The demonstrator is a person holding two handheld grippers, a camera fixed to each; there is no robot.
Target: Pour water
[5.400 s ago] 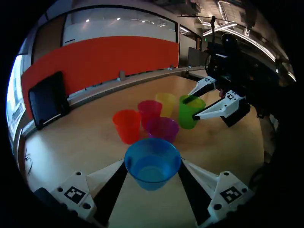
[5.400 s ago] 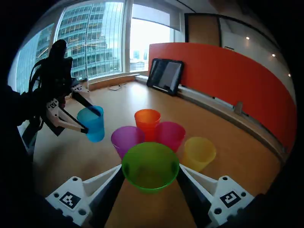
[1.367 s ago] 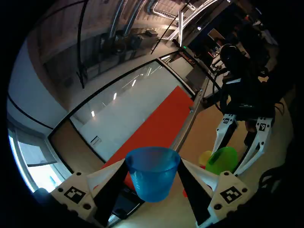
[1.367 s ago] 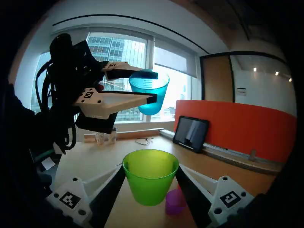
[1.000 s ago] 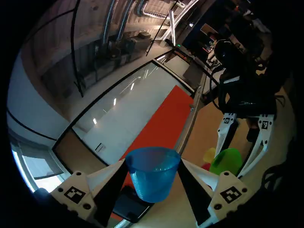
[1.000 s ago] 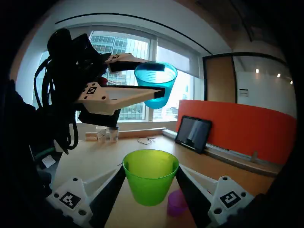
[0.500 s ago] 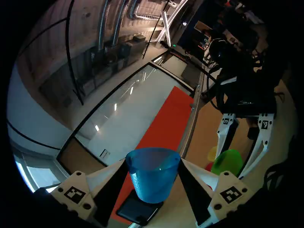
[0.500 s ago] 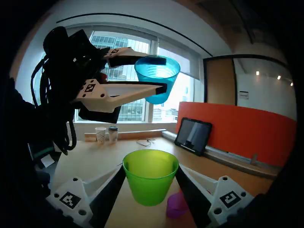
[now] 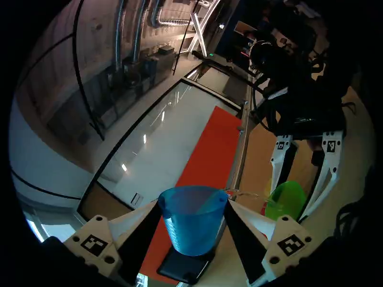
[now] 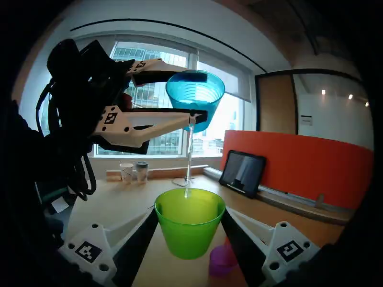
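My left gripper (image 9: 191, 225) is shut on a blue cup (image 9: 192, 219) and holds it tilted high in the air. In the right gripper view the same blue cup (image 10: 195, 99) tips toward me and a thin stream of water (image 10: 189, 153) falls from its rim. The stream lands in a green cup (image 10: 190, 221), on which my right gripper (image 10: 190, 225) is shut, upright, below the blue one. From the left gripper view the green cup (image 9: 286, 199) sits between the right gripper's white fingers (image 9: 328, 170), with water arcing toward it.
A purple cup (image 10: 221, 259) stands on the wooden table (image 10: 110, 203) just under the green cup. A dark tablet (image 10: 243, 173) leans against the orange wall panel (image 10: 306, 162). Two small cups (image 10: 132, 171) stand at the window sill. A person's dark sleeve and cables fill the left.
The blue cup has tipped further over half a second, and water now streams from it into the green cup. The green cup has stayed still.
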